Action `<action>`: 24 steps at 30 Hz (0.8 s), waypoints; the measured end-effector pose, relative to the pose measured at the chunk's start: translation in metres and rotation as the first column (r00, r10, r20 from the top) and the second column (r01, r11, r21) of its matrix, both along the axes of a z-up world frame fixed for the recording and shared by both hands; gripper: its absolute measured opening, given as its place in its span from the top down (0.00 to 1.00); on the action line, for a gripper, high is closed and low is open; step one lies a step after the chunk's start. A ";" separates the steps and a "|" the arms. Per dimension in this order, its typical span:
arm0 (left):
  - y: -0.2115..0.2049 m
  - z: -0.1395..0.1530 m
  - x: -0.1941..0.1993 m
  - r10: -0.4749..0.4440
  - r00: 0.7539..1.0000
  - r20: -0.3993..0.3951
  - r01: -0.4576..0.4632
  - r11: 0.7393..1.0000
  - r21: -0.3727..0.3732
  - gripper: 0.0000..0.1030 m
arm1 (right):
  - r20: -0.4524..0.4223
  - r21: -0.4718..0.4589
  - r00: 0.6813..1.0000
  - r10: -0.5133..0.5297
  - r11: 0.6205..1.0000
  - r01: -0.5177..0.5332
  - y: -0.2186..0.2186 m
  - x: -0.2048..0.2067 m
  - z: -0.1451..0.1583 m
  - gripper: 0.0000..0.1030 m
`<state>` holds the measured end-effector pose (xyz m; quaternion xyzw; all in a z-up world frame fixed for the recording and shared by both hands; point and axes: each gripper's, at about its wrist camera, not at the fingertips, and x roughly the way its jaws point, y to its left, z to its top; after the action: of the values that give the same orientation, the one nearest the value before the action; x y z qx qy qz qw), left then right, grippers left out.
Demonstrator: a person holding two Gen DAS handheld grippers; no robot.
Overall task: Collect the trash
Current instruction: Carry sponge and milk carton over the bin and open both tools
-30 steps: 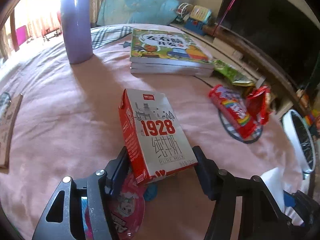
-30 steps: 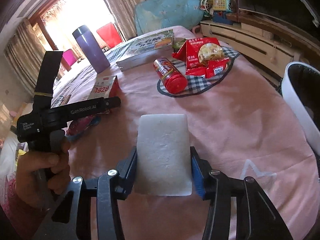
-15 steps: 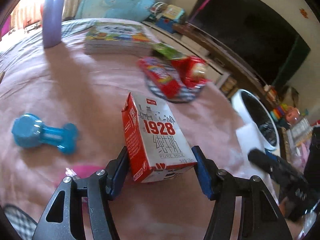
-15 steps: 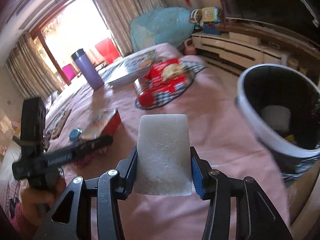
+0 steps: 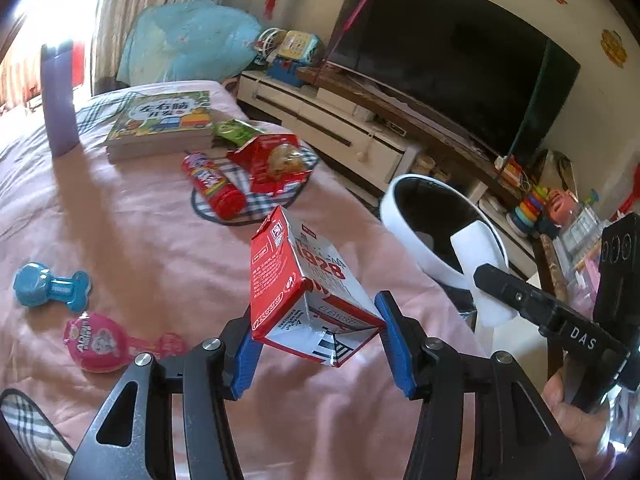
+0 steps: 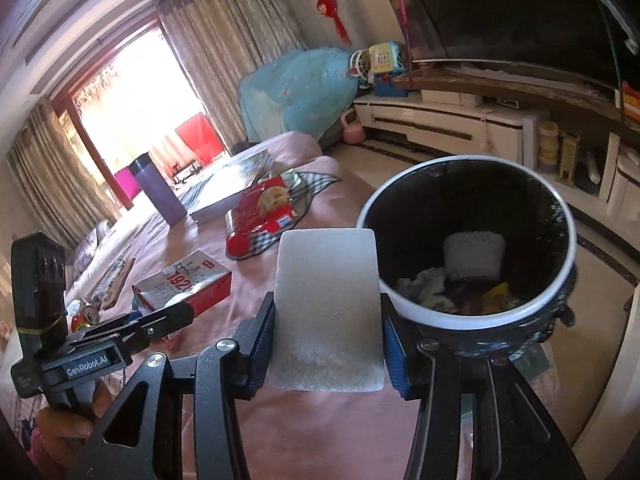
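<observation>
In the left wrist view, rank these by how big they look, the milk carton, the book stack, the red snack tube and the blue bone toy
As they appear, largest first:
1. milk carton, though it sits closest to the camera
2. book stack
3. red snack tube and blue bone toy, too alike to separate

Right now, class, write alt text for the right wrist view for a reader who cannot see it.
The right gripper holds a flat white pad before a white-rimmed black trash bin with rubbish inside. Left, the left gripper holds a red milk carton over the pink bedspread.
</observation>
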<state>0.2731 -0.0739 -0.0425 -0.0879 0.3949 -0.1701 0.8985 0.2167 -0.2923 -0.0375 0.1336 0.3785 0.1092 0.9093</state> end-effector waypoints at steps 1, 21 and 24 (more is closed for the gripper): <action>-0.002 0.001 -0.001 -0.005 1.000 0.004 0.005 1.000 0.001 0.50 | 0.003 0.002 1.000 -0.002 1.000 0.002 -0.003 0.000 0.001 0.53; -0.062 0.019 0.017 -0.133 0.989 0.057 0.134 0.991 -0.004 0.50 | 0.012 0.021 0.996 -0.088 0.996 0.088 -0.060 0.006 0.000 0.53; -0.074 0.019 0.025 -0.156 0.986 0.065 0.156 0.988 0.000 0.50 | 0.012 0.019 0.995 -0.099 0.995 0.099 -0.067 0.008 0.000 0.53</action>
<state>0.2977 -0.1483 -0.0233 -0.0533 0.3708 -0.2434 0.8946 0.2251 -0.3597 -0.0374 0.1600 0.3646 0.0685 0.9148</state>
